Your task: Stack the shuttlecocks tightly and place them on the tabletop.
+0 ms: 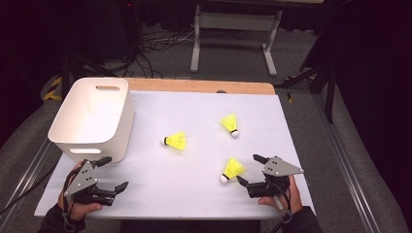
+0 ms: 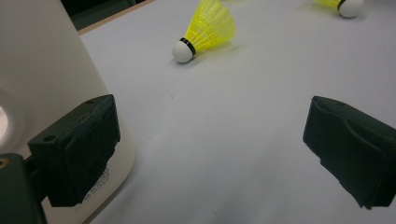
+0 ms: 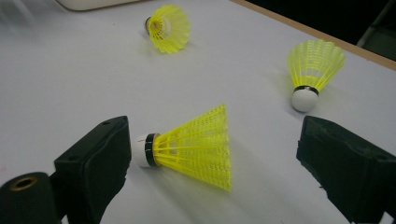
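Now the left tool (image 1: 111, 172) sits at the near left of the bench (image 1: 194, 194), just by the near corner of the white bin (image 1: 92, 116). Its two black jaws are spread wide apart, and nothing is between them but bare white bench. One jaw is right beside the bin wall; whether it touches the wall is hard to tell.

Over at the near right, the right tool (image 1: 248, 170) has its jaws spread wide too. A yellow shuttlecock (image 3: 196, 144) lies on its side between them. Its white tip is right at one jaw, very close or maybe just touching. The other jaw stands well apart from the yellow skirt, so the right tool is not pinching it.

Two more things lie on the bench. A second shuttlecock (image 1: 176, 141) rests on its side near the middle, with its white tip pointing left toward the bin. A third shuttlecock (image 1: 230, 124) lies farther away on the right side, with its white tip toward the near side.

A hand (image 1: 73, 204) grips each tool from the near edge.
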Available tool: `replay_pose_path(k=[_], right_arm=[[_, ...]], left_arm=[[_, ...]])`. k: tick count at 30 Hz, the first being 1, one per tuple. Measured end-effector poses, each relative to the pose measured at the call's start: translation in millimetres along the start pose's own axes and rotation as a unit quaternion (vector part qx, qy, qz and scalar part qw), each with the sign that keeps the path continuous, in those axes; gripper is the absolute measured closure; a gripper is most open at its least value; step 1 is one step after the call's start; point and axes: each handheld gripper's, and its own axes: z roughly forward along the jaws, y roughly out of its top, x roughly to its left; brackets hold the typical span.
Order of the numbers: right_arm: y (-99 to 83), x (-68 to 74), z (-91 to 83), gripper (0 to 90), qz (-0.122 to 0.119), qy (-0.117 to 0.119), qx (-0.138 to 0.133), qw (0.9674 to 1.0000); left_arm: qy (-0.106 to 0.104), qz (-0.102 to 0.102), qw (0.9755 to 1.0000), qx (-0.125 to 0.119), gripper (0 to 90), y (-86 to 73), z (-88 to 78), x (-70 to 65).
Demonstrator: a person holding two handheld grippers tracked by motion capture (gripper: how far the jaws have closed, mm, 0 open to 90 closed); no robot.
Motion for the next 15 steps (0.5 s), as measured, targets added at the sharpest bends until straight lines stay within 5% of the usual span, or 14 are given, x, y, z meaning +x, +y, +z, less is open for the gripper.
replay_pose_path(k=[15], right_arm=[[-0.2,-5.4,7.8,16.1,-0.003,0.036,0.026,0.999]], left_arm=[[0.006,0.002,1.0,0.006,6.1,-2.6,-2.2,4.6]])
